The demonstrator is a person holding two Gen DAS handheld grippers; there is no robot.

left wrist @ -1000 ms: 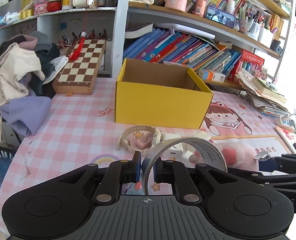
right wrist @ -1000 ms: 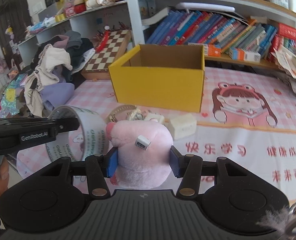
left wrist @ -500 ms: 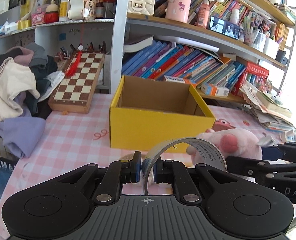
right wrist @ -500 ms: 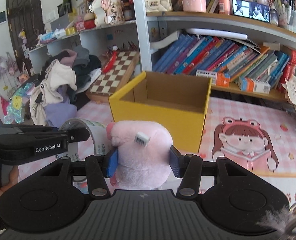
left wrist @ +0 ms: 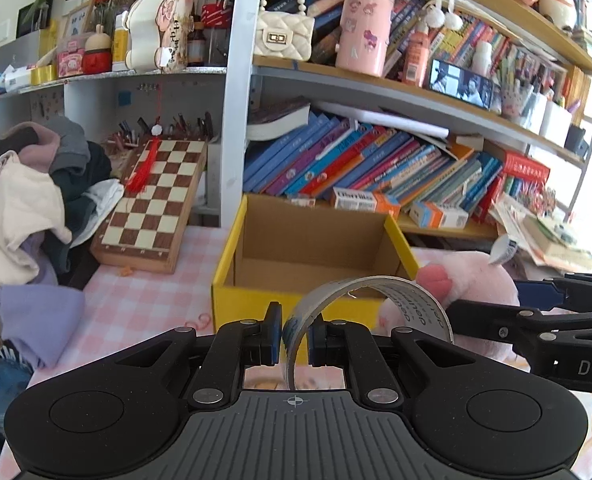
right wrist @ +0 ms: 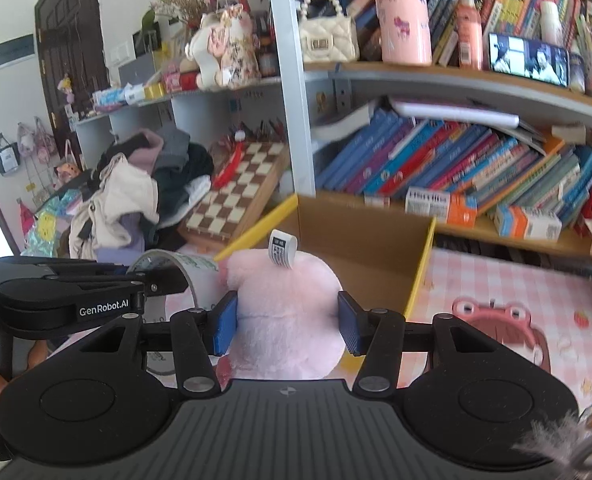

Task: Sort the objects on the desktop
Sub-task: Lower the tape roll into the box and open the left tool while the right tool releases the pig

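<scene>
Left wrist view shows your left gripper point(left wrist: 294, 338) squeezed almost all the way shut on the thin wall of a roll of tape point(left wrist: 369, 306), so the ring stands up like a hoop and cannot slip out. You pinch just the wall because the whole roll is too wide to fit between the fingers. The yellow box point(left wrist: 232, 256) sits right in front with its top open and looks bare inside, so it seems to be the place where the desk things go. In the right wrist view, your right gripper point(right wrist: 288, 326) is partly open, because the pink plush toy point(right wrist: 286, 308) is fat and soft; the blue pads point(right wrist: 226, 326) press into its sides and hold it. The toy's white tag point(right wrist: 282, 249) sticks up on top. You hold both things up above the pink checked tablecloth point(left wrist: 136, 304), close to the near wall of the box, so I think dropping them inside is next. The chess board point(left wrist: 152, 204) and the pile of clothes point(left wrist: 24, 208) lie off to the left, well out of the way.
</scene>
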